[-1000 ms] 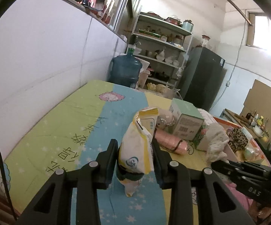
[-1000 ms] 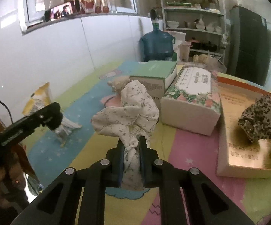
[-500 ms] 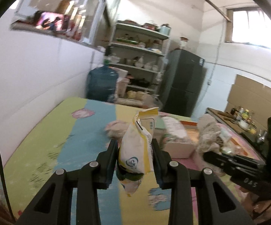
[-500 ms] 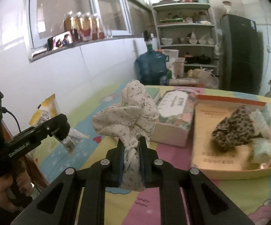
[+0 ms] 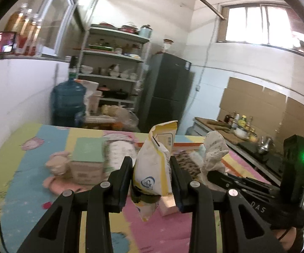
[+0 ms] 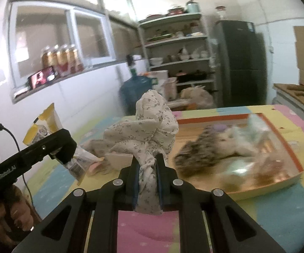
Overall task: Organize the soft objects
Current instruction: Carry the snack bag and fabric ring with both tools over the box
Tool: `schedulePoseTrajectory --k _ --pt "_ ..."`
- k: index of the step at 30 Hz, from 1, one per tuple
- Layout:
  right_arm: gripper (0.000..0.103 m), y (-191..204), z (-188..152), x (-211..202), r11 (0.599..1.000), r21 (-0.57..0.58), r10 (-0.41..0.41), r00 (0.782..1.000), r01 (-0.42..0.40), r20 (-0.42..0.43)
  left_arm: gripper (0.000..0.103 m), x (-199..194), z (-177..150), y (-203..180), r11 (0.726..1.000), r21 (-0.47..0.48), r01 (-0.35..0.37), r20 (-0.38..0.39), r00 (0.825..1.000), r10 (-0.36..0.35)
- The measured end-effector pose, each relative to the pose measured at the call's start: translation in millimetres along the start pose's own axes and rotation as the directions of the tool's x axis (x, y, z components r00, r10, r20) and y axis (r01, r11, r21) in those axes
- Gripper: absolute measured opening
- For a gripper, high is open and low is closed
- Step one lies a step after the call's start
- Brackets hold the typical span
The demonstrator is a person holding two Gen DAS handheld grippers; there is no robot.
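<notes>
Kitchen table (image 6: 257, 215); left tool (image 6: 64, 147) arm reads "GenRobot.AI"

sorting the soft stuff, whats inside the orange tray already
In the orange tray, a leopard-print cloth lies at the near left end, with pale soft bundles beside it, too blurred to identify. Whatever is under them is covered.

1. Dark fridge (image 5: 168, 92) stands against the back wall: landmark.
2. Metal shelf rack (image 5: 111, 71) just left of the fridge, loaded with bowls and pots.
3. Blue water jug (image 5: 67, 103) left of the rack, further from the fridge.
4. Jars (image 6: 61, 57) on the window ledge, well left of the fridge; phone (image 6: 42, 79) with lit screen beside them.
5. Counter with bottles (image 5: 240, 124) right of the fridge.
</notes>
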State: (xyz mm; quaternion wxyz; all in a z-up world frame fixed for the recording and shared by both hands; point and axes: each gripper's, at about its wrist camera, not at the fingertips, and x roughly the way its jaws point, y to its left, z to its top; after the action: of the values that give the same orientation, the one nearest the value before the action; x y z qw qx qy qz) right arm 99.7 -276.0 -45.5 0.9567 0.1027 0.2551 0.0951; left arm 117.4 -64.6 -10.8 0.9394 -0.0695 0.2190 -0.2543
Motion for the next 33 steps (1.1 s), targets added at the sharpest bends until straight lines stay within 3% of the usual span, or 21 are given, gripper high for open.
schedulePoseTrajectory --k 7,14,33 --pt "0.014 -40.0 5.1 -14.6 0.996 0.051 -0.070 0.997 0.069 0.032 0.035 30.8 -2.7 -34.3 0.998 0.030 0.060 -0.037 0.998 -0.059" --pt "0.014 -67.9 2.7 -23.0 0.991 0.081 -0.109 0.993 0.106 0.042 0.035 61.3 -5.3 -57.7 0.996 0.052 0.076 -0.073 0.995 -0.072" --pt "0.014 -113.8 1.5 -23.3 0.983 0.146 -0.121 0.992 0.113 0.045 0.035 122.6 -12.2 -91.3 0.993 0.111 0.033 -0.140 0.990 -0.018"
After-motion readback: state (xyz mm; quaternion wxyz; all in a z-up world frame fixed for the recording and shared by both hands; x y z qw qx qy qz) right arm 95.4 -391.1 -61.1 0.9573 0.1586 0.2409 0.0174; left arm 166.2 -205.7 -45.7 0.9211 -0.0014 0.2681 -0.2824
